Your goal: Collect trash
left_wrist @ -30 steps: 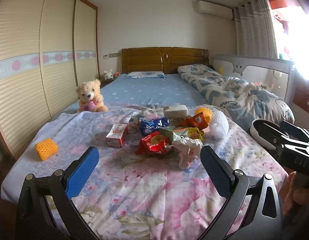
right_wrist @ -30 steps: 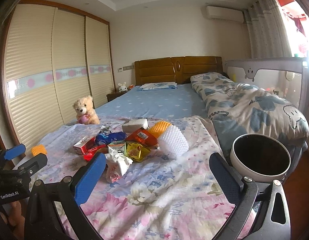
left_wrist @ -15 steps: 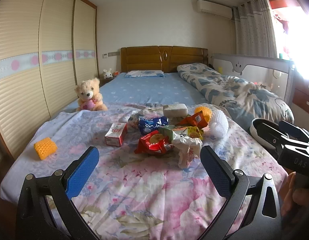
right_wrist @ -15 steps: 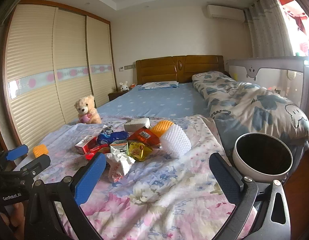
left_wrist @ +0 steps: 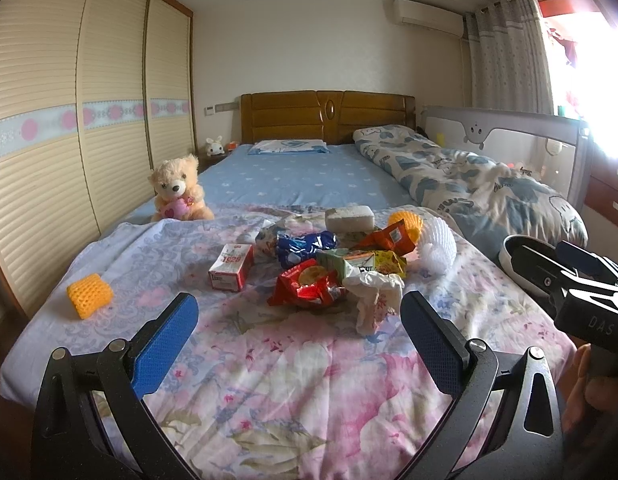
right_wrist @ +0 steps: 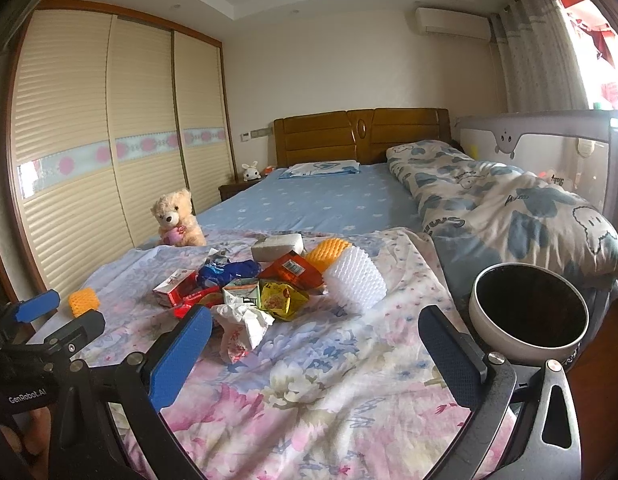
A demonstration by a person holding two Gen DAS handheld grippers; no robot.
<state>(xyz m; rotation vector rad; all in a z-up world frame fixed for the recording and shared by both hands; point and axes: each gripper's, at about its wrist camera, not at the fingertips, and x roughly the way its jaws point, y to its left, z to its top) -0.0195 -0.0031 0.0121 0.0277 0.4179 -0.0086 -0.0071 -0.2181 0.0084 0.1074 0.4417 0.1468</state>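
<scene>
A pile of trash lies mid-bed on the floral sheet: a red snack wrapper, crumpled white paper, a blue wrapper, an orange packet, a red-and-white carton, white foam netting and a grey sponge block. A yellow foam net lies apart at the left. My left gripper is open and empty, short of the pile. My right gripper is open and empty near the crumpled paper. A white bin stands at the bed's right edge.
A teddy bear sits at the bed's left side. A rolled patterned quilt lies along the right. The wardrobe lines the left wall. The headboard and a pillow are at the far end.
Both grippers have moved slightly forward toward the pile; both stay open and empty. Nothing on the bed has moved.
</scene>
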